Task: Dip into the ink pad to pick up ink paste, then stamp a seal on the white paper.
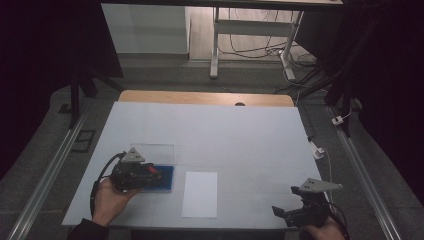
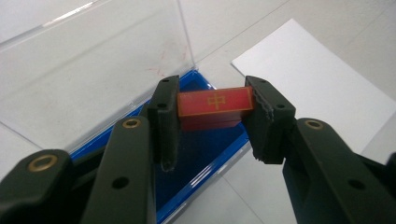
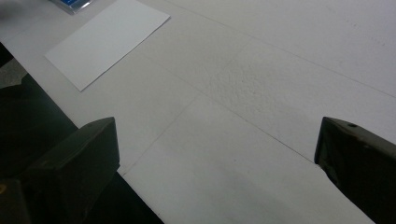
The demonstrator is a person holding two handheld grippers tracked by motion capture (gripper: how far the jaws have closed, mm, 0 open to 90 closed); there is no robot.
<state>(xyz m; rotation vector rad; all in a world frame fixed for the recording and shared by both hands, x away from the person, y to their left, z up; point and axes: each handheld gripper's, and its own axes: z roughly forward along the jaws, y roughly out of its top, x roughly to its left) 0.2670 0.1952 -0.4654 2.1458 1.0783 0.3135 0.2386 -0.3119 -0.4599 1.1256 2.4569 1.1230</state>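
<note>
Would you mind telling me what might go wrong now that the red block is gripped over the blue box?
The left hand-held gripper pinches the red block only by its ends, so it might slip back into the blue box. The clear lid stands open just behind; lifting carelessly could knock it.

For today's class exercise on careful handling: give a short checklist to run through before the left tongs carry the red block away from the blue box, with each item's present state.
1. Left tongs shut on red block: ok.
2. Block held level, squarely between the pads: ok.
3. Clear lid of blue box stands open: ok.
4. White sheet lies bare beside the box: ok.
5. Right tongs open, away from the box: ok.
6. Block fully lifted off the box floor: cannot tell.
</note>
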